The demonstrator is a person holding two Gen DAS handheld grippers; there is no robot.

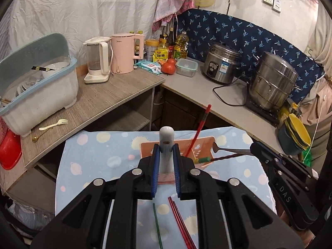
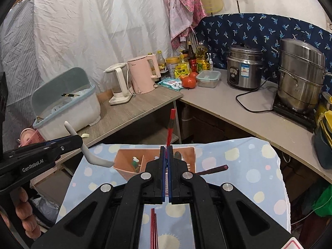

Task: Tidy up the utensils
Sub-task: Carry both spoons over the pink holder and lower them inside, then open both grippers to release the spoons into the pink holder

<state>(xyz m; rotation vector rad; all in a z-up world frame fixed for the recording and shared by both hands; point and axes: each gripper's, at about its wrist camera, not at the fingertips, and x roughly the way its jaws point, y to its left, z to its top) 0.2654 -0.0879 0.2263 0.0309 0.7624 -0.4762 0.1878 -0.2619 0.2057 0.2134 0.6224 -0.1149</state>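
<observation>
My left gripper [image 1: 166,148] is shut on a grey-white spoon handle [image 1: 166,140], held above the pink utensil box [image 1: 207,143] on the blue dotted cloth. In the right wrist view the left gripper [image 2: 77,140] holds that curved spoon [image 2: 93,157] just left of the box [image 2: 124,161]. My right gripper [image 2: 166,151] is shut on a red chopstick [image 2: 171,124] that stands up over the box; this chopstick also shows in the left wrist view [image 1: 200,128]. The right gripper [image 1: 252,146] is there too. Red chopsticks [image 1: 180,222] and a green one [image 1: 157,226] lie on the cloth.
A dish rack [image 1: 39,87] stands on the wooden shelf with a cream fork [image 1: 54,124] and gold spoon [image 1: 41,134] in front. Kettles [image 1: 122,54], bottles, a rice cooker [image 1: 222,64] and a steel pot [image 1: 271,83] line the counter. A brown chopstick [image 2: 211,170] leans out of the box.
</observation>
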